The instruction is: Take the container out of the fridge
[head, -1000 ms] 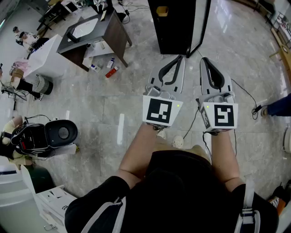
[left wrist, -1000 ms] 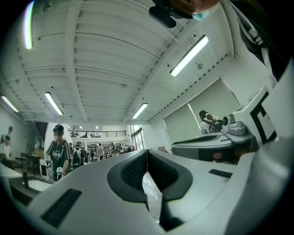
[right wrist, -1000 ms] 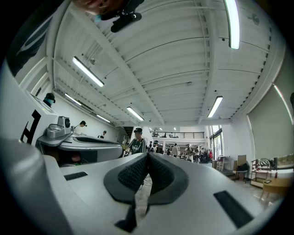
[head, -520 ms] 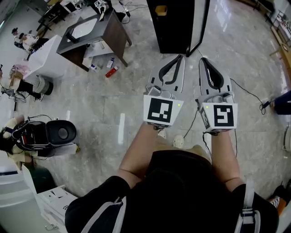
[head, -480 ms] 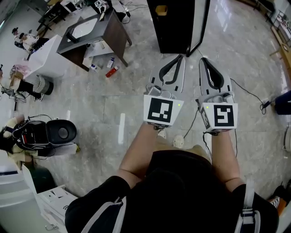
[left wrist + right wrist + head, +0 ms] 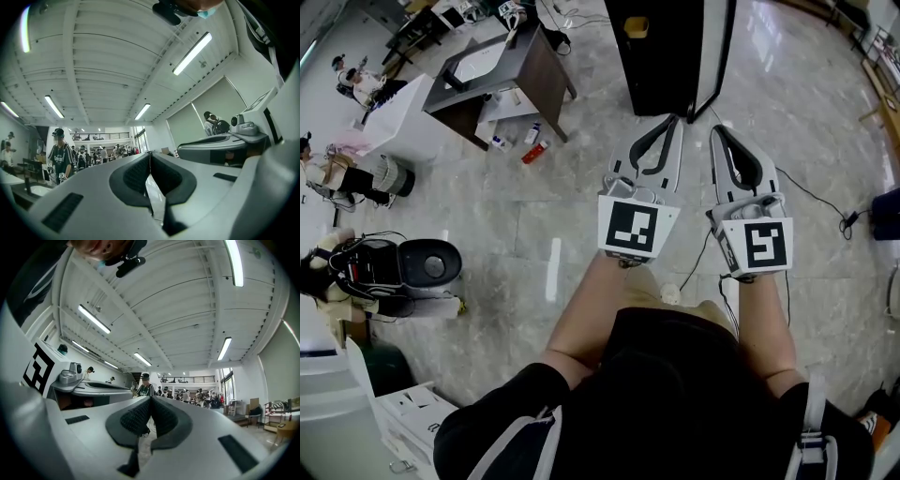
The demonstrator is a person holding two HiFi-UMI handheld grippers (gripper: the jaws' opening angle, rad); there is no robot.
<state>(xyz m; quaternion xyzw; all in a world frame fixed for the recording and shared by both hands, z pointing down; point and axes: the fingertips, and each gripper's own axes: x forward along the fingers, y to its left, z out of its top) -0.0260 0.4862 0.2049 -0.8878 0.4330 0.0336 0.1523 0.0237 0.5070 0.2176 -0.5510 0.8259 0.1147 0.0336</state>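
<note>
Head view: I hold both tools side by side above the marble floor (image 6: 534, 216), tips aimed at the black fridge (image 6: 661, 56), near it but apart from it. The left hand-held gripper (image 6: 672, 119) has its jaws fully together with nothing between them. The right hand-held gripper (image 6: 719, 127) reads the same in its own view, pads meeting, empty. A small yellow object (image 6: 636, 25) shows on the fridge; I cannot tell whether it is the container.
</note>
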